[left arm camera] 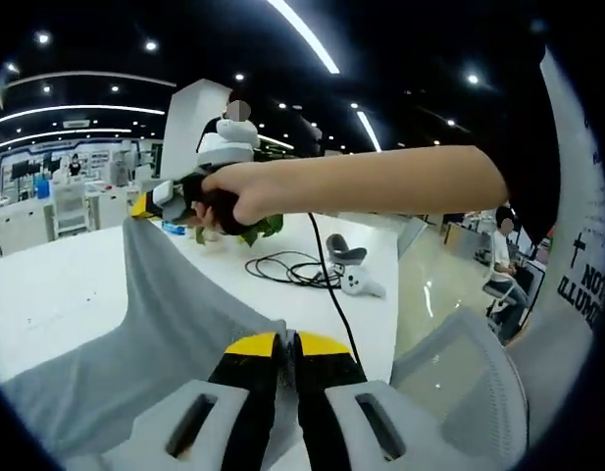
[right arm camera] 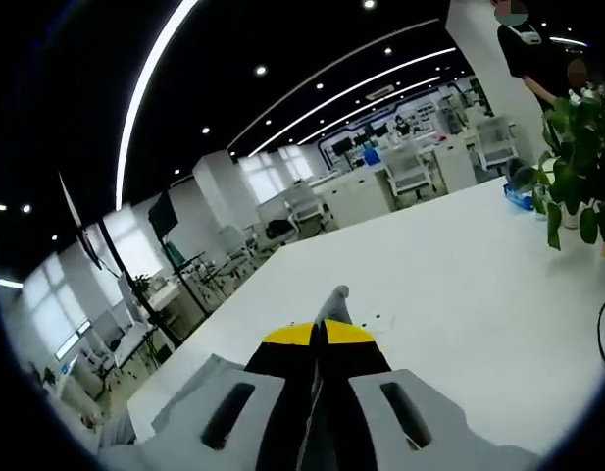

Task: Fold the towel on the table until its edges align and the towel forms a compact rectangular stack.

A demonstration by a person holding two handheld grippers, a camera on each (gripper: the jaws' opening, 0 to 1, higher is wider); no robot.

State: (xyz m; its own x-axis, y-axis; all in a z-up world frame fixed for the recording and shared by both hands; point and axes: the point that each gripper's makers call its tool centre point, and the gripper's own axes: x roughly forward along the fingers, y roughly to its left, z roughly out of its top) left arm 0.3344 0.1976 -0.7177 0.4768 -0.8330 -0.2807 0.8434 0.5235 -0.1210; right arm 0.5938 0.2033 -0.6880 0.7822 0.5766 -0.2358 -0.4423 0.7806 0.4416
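A grey towel [left arm camera: 175,314] hangs stretched above the white table [left arm camera: 57,285], pulled taut between both grippers. My left gripper [left arm camera: 286,340] is shut on its near corner, cloth pinched between the yellow-tipped jaws. Across from it, the right gripper [left arm camera: 145,206], held by a person's hand, grips the towel's far corner. In the right gripper view my right gripper [right arm camera: 320,332] is shut on a grey towel corner [right arm camera: 333,302] that sticks up between the jaws over the table [right arm camera: 449,285].
A black cable [left arm camera: 292,270] and a white controller [left arm camera: 356,280] lie on the table's right part. A green plant [right arm camera: 577,167] stands at the far edge. A grey mesh chair [left arm camera: 469,383] sits off the table's right side. People sit and stand farther off.
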